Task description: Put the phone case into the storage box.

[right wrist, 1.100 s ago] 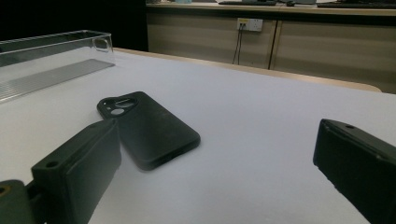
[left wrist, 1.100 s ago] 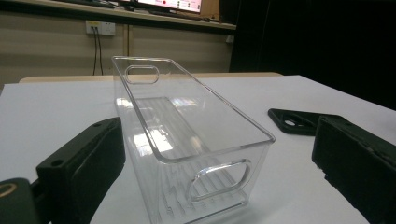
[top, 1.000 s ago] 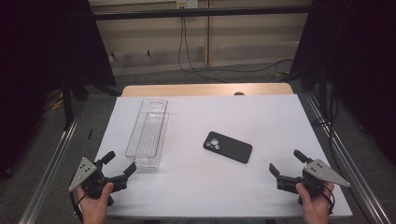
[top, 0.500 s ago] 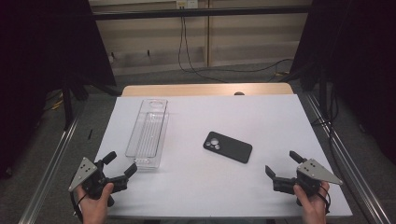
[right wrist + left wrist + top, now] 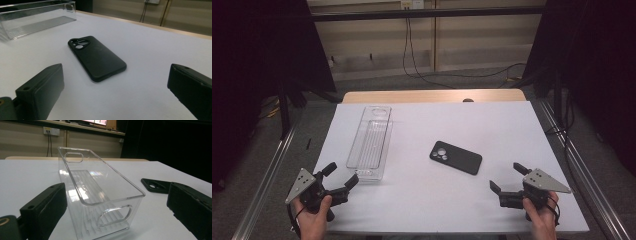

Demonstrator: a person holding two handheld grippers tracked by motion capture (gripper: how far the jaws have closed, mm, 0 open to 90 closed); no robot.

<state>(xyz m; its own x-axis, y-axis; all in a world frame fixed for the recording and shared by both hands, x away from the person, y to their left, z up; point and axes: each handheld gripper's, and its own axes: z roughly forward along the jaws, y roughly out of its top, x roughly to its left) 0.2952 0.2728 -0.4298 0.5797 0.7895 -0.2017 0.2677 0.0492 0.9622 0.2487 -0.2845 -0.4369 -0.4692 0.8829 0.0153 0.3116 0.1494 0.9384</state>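
Note:
A black phone [image 5: 455, 157] lies camera side up at the middle right of the white table [image 5: 427, 200]. A long clear plastic bin [image 5: 371, 142] stands empty on the left. My left gripper [image 5: 342, 174] is open at the front left, just short of the bin's near end. In the left gripper view its jaws frame the bin's handle end [image 5: 100, 185], and the phone [image 5: 155, 185] lies farther right. My right gripper [image 5: 506, 176] is open at the front right and points at the phone [image 5: 97, 57], a short way in front of it. Nothing is held.
A wooden strip [image 5: 432, 96] runs along the table's far edge. Metal rails [image 5: 267, 175] flank both sides. Cables [image 5: 422, 70] lie on the floor beyond. Bare white surface lies between the bin [image 5: 37, 17] and the phone.
The right gripper has shifted a little to the left, toward the phone. The left gripper, the bin and the phone have not moved.

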